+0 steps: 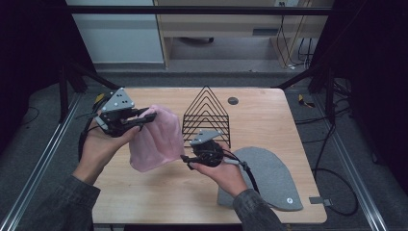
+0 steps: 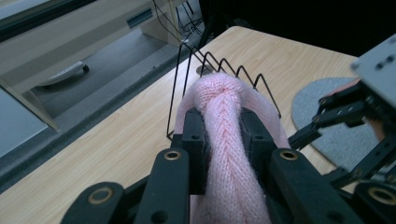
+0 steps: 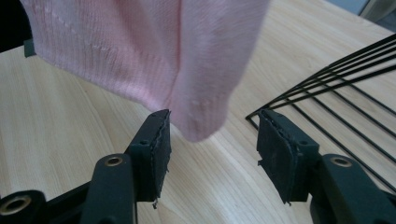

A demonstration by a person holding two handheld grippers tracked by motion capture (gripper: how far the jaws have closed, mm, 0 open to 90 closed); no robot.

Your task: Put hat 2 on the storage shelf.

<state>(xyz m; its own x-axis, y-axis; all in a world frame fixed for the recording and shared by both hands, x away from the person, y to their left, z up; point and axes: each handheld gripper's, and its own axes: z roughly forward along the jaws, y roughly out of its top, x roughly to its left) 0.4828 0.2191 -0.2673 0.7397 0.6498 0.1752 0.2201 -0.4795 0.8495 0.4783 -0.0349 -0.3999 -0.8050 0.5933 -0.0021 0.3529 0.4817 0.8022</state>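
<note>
Your left claw [image 2: 223, 140] pinches a bunched fold of the pink knit hat [image 1: 156, 138], holding it up off the surface [image 1: 269, 120], just left of the black wire rack [image 1: 207, 115]. Your right claw [image 3: 212, 140] stands spread, its pads clear of the knit; the hat's hanging lower corner dips between its jaws, not gripped.

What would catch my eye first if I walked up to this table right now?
Probably the pink knitted cloth hanging above the middle of the wooden table, pinched in the left gripper. The right gripper waits with jaws apart at its lower corner. Behind stands a black wire rack, and a grey felt mat lies at the right.
</note>
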